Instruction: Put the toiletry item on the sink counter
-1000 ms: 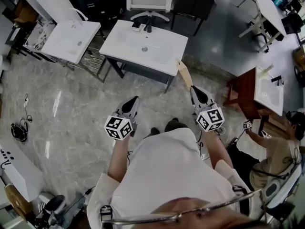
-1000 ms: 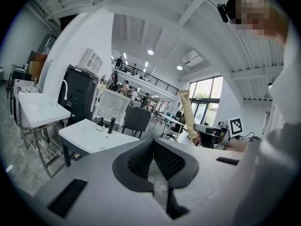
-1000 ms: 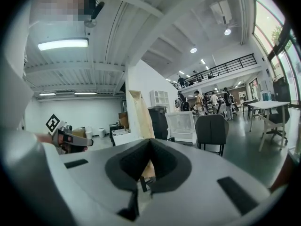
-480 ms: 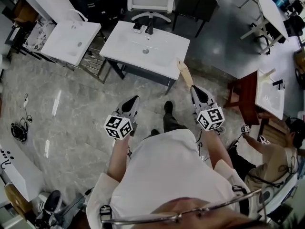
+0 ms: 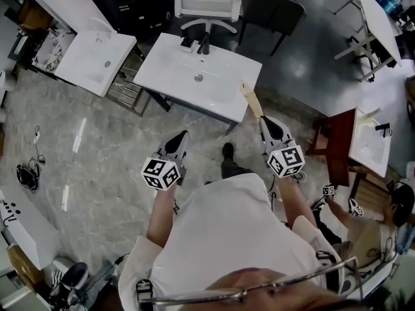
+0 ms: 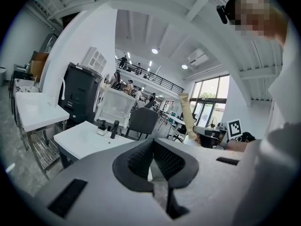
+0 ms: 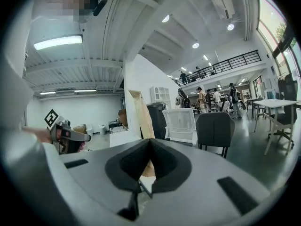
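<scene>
right hand-held gripper [image 5: 265, 122]: clenched on the lower end of a long flat beige tube [image 5: 250, 100] | tube: held in the air, tilted up and forward, by the near right corner of the white sink bench [image 5: 170, 70], not resting on it | left hand-held gripper [image 5: 182, 137]: jaws together, nothing between them

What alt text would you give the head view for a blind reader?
Seen from above, a person in a white shirt holds a gripper in each hand; the right gripper clamps a slim tan toiletry item pointing toward a white sink counter ahead. The left gripper is shut and empty.
</scene>
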